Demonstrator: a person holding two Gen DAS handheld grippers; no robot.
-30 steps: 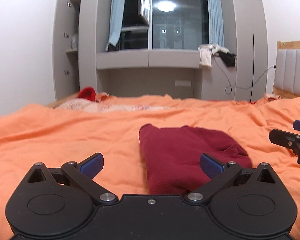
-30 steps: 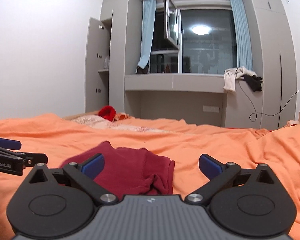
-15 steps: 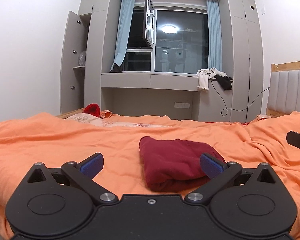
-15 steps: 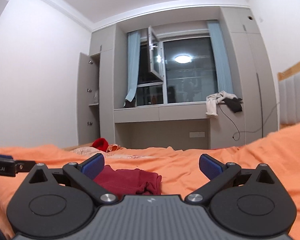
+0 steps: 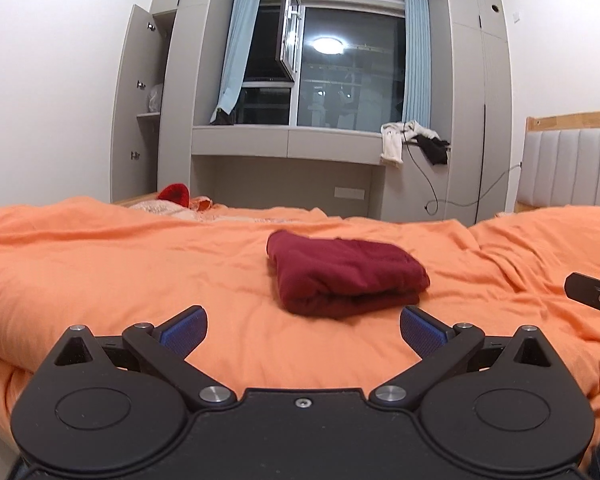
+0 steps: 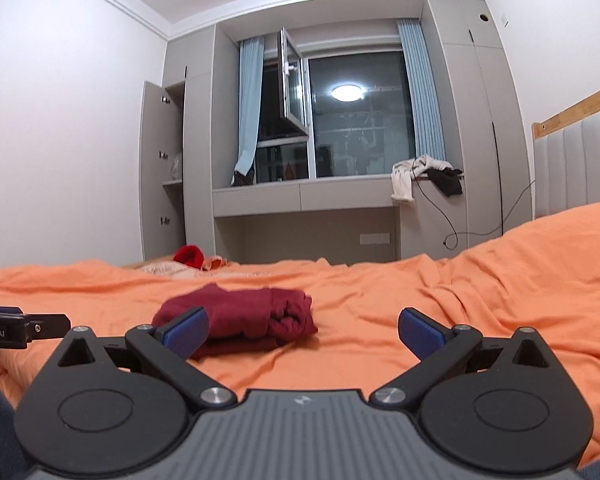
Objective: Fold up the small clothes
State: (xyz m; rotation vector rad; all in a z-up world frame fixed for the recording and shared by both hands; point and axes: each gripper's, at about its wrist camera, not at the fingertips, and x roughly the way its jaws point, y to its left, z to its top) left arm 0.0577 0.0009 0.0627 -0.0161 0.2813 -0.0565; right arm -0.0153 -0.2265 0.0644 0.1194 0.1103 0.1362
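A dark red garment (image 5: 342, 276) lies folded in a compact stack on the orange bedspread (image 5: 120, 264). It also shows in the right wrist view (image 6: 252, 314), left of centre. My left gripper (image 5: 302, 330) is open and empty, held just short of the garment's near edge. My right gripper (image 6: 302, 330) is open and empty, to the right of the garment and behind it. The right gripper's tip shows at the right edge of the left wrist view (image 5: 592, 294). The left gripper's tip shows at the left edge of the right wrist view (image 6: 24, 326).
A bright red item (image 5: 175, 193) and pale patterned cloth (image 5: 160, 210) lie at the bed's far left edge. A padded headboard (image 5: 572, 168) stands on the right. Grey cabinets and a window ledge with clothes (image 5: 412, 142) are beyond the bed.
Both grippers have pulled back from the garment toward the near side of the bed, and both views tilted upward. The garment stays folded and still. Both grippers stay open.
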